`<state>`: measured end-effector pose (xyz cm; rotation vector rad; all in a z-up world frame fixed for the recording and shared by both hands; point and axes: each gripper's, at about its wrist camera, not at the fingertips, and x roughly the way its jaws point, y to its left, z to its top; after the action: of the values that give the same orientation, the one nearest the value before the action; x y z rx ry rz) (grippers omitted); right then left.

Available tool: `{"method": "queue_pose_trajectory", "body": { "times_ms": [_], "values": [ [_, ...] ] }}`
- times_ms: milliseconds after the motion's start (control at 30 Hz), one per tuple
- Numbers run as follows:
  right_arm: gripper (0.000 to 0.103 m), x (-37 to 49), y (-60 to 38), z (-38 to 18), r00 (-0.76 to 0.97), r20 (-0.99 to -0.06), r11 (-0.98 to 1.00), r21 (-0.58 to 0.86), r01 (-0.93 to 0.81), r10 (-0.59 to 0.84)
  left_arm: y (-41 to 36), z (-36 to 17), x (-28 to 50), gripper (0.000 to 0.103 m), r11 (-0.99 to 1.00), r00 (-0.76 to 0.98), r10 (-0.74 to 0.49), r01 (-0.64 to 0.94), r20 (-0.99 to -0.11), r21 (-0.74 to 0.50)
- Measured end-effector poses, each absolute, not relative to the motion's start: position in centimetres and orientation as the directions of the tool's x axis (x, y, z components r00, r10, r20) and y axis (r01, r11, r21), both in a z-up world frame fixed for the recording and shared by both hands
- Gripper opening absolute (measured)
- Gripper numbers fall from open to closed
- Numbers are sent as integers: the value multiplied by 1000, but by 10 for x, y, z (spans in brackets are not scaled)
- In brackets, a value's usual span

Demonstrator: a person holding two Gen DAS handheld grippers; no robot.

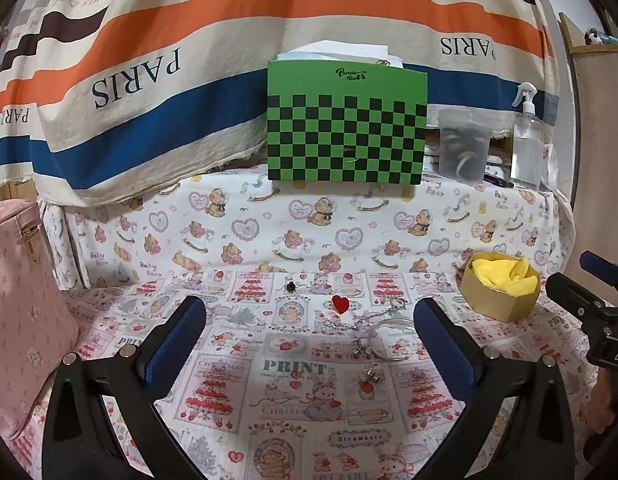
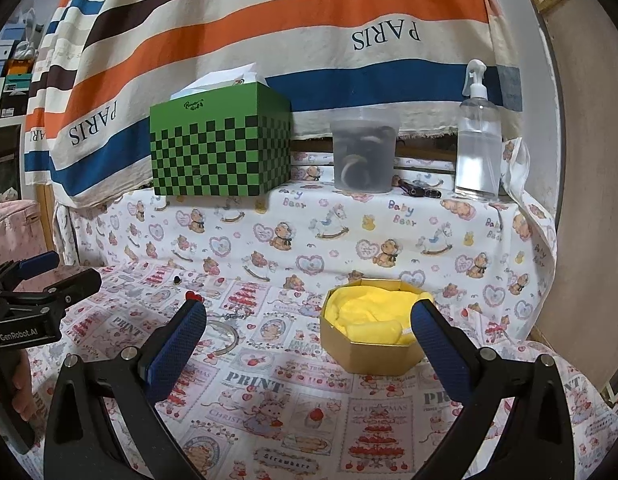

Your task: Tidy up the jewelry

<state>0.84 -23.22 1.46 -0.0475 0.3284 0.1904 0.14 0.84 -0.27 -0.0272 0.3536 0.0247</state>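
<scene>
Both grippers sat wide apart, nothing clamped. Left gripper (image 1: 309, 334) hovered over the printed cloth (image 1: 229, 420) w/ the jewelry spread between its fingers: red heart pin (image 1: 340, 303) just past the tips, near centre; silver chain (image 1: 341, 323) right behind it, closer to the cam; silver bangle (image 1: 389, 338) close to the inner side of the right finger (image 1: 445, 344); two small stud-type pieces (image 1: 371, 374) further in between the fingers, detail too small to tell. Small black piece (image 1: 291, 286) lay beyond the tips, nearer the left finger (image 1: 177, 340).

Right gripper (image 2: 309, 332) was aimed at the gold octagonal box (image 2: 369, 354) w/ yellow lining (image 2: 369, 312); box sat between the fingers, right fingertip (image 2: 425, 316) overlapping its far-right rim in view, contact unclear. Bangle (image 2: 225, 336) and heart pin (image 2: 193, 295) showed just past its left finger (image 2: 177, 344).

Far beyond the tips of both: green checkered tissue box (image 1: 345, 128), cloudy plastic tub (image 1: 465, 144), spray bottle (image 1: 527, 140), all on the raised ledge. Pink bag (image 1: 21, 300) outside the left finger of the left gripper.
</scene>
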Motion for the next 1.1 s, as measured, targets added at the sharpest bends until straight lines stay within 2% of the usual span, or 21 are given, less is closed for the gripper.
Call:
{"method": "queue_pose_trajectory", "body": {
  "times_ms": [1100],
  "values": [
    [103, 13, -234, 13, 924, -338, 981, -5, -193, 180, 10, -3, 5, 103, 999, 935, 23, -29, -353, -13]
  ]
}}
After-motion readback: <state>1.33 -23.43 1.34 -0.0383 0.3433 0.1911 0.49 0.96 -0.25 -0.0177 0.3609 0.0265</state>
